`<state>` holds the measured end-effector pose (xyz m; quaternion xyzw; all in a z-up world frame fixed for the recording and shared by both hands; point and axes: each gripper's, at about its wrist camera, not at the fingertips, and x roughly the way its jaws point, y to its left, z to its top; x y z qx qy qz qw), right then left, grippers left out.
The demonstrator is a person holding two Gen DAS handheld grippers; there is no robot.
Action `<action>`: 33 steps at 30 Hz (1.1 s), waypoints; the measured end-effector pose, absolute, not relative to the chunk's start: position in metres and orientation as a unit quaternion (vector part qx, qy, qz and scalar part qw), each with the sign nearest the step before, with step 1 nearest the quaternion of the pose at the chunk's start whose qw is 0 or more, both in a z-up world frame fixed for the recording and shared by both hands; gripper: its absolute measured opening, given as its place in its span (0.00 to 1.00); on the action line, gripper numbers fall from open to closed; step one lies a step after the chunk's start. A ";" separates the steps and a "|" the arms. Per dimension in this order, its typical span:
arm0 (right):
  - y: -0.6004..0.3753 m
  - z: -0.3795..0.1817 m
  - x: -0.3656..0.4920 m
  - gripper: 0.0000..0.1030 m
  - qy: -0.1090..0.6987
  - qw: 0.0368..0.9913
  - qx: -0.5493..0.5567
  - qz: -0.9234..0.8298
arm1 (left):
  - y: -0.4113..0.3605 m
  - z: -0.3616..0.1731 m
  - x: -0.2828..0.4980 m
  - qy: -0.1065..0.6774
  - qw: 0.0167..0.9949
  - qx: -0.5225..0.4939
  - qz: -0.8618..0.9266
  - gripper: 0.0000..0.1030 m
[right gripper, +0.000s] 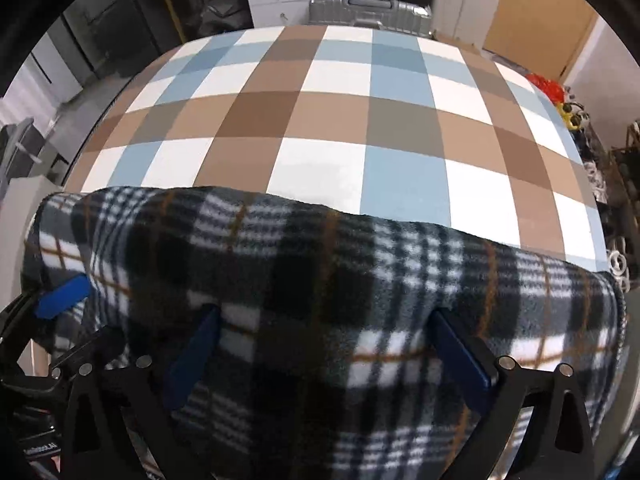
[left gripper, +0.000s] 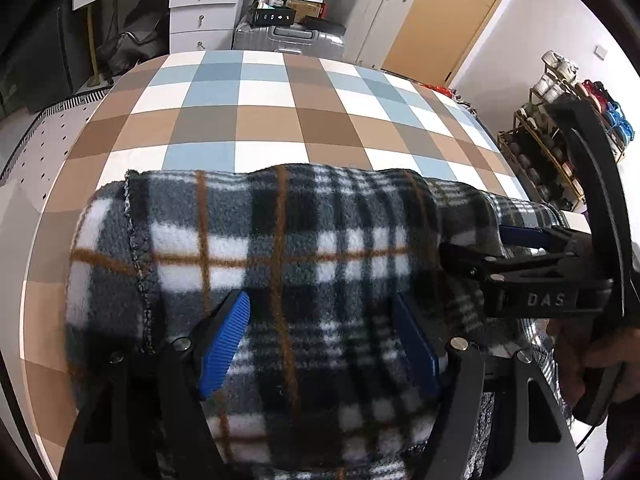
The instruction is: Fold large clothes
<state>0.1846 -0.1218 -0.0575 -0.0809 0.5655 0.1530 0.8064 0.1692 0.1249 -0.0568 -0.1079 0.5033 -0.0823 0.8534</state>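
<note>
A black, white and orange plaid fleece garment lies folded along the near edge of a checked table. It also fills the lower half of the right wrist view. My left gripper is open, its blue pads spread over the fleece. My right gripper is open too, its fingers straddling the cloth. In the left wrist view the right gripper reaches in from the right at the garment's right end. The left gripper's blue pad shows at the left of the right wrist view.
The checked table stretches away beyond the garment. Behind it stand a silver suitcase, white drawers and a wooden door. A shoe rack stands at the right. Clutter lies on the floor at right.
</note>
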 end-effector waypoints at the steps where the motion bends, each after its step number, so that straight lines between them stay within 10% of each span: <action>1: -0.123 -0.056 0.183 1.00 0.561 0.809 -0.079 0.156 | 0.125 -0.057 0.168 0.503 0.854 -0.107 -0.082 0.67; 33: -0.235 -0.076 0.151 1.00 0.584 0.792 -0.112 0.136 | 0.118 -0.069 0.169 0.513 0.855 -0.033 -0.073 0.79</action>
